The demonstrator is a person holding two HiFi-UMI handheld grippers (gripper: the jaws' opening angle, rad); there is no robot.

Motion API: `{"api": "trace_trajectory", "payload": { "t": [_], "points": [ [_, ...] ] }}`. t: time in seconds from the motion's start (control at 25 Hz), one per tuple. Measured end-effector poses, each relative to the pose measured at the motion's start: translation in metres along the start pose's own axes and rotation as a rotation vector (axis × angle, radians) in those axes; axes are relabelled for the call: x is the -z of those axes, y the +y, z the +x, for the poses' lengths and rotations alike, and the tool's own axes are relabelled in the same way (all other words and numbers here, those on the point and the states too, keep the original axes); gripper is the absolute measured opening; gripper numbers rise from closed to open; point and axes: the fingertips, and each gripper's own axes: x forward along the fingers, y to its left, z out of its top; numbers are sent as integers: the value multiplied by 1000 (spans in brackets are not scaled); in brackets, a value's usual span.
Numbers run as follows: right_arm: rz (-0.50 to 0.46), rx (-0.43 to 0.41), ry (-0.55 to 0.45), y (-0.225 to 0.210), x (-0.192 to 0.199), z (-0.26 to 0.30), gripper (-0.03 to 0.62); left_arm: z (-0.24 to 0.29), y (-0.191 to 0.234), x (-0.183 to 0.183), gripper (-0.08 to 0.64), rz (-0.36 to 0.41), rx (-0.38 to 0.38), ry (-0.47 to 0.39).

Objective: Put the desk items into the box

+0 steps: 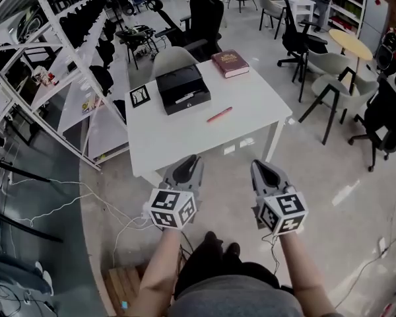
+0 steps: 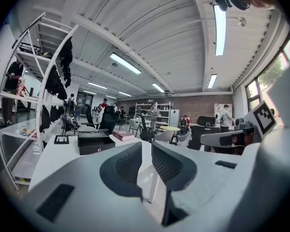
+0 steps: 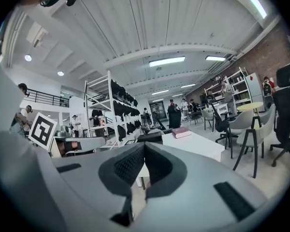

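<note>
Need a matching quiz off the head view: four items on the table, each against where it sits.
Things:
1. book
2. box
3. pen
4. marker card

Places:
A. at the left edge of the table, just left of the box
B. at the far right corner
C. alone on bare tabletop, nearer the person than the box
D. between the card and the book

Pairs: 1-B, 2-D, 3-C, 4-A
</note>
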Motion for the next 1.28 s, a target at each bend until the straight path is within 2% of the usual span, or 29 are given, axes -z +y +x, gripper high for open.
{"api": "trace_trajectory", "payload": {
  "t": [0.4, 0.8, 0.96, 1.28],
  "points": [
    [17, 7, 23, -12, 3, 28, 3, 26, 29, 9, 105, -18, -14, 19],
    [3, 29, 25, -32, -8, 97, 3, 90, 80, 12, 130, -29, 8, 45],
    [17, 52, 36, -43, -9, 131, 3, 118, 99, 14, 141, -12, 26, 70],
    [43, 123, 50, -68, -18, 184, 3, 167, 139, 14, 146, -27, 70, 96]
  ]
}}
